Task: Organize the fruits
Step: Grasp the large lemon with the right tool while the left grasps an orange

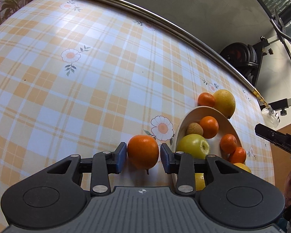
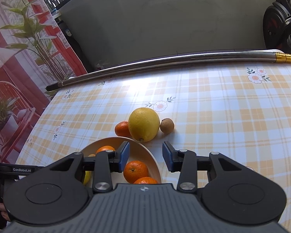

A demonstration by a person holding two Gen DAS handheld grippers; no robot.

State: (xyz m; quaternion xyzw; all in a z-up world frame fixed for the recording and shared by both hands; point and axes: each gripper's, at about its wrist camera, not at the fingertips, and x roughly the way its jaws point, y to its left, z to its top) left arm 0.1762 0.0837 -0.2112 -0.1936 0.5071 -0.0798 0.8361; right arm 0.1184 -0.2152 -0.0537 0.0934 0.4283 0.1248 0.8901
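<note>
An orange (image 1: 143, 151) rests on the checked tablecloth, just left of a cream bowl (image 1: 181, 124). My left gripper (image 1: 143, 153) straddles it, with a thin gap showing at each blue pad, so it is open. The bowl holds a green apple (image 1: 194, 145), a small brown fruit (image 1: 194, 129) and several tangerines. Beyond the bowl (image 2: 147, 151) lie a large yellow citrus (image 2: 144, 124), a tangerine (image 2: 122, 129) and another small brown fruit (image 2: 167, 125). My right gripper (image 2: 146, 155) hangs open over the bowl's right rim with nothing between its fingers.
A long metal pole (image 2: 164, 60) lies along the table's far edge. Behind it stand a grey wall and an exercise bike (image 1: 240, 56). A curtain printed with plants (image 2: 19, 58) hangs at the table's left side. Bare tablecloth (image 1: 67, 77) stretches left of the orange.
</note>
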